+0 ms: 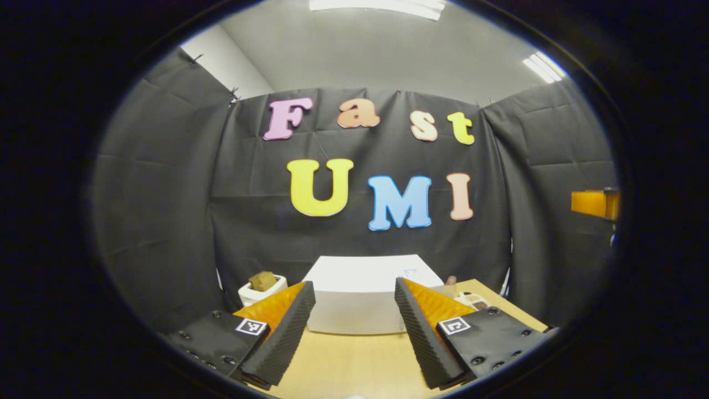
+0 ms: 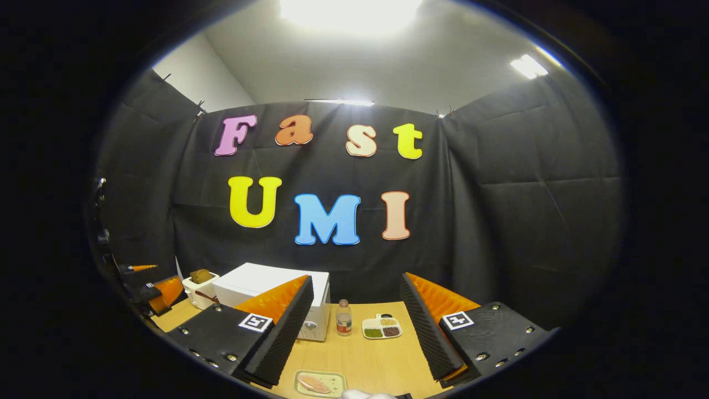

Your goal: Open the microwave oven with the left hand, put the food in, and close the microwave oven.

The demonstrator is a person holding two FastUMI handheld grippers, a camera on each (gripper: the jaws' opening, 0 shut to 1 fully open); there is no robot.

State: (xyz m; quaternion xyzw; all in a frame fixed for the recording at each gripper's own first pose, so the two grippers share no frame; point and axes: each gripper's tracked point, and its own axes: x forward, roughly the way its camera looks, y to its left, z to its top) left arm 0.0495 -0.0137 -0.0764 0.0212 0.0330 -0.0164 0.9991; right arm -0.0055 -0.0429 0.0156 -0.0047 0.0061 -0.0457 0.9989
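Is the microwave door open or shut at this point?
Shut, as far as the views show. The microwave stands as a closed white box on the table; no door swings out, and both tongs hang open, off it.

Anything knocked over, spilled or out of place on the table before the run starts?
Nothing stands out. The microwave sits square and shut, the bottle stands upright, and the sectioned dish and food tray lie flat.

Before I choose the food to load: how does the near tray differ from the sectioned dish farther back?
The near tray is rectangular and holds one pale orange piece; the sectioned dish is lobed and holds separate green, brown and yellowish portions. The tray lies at the table's front edge; the dish sits farther back beside the bottle. Both are light-coloured and lie flat.
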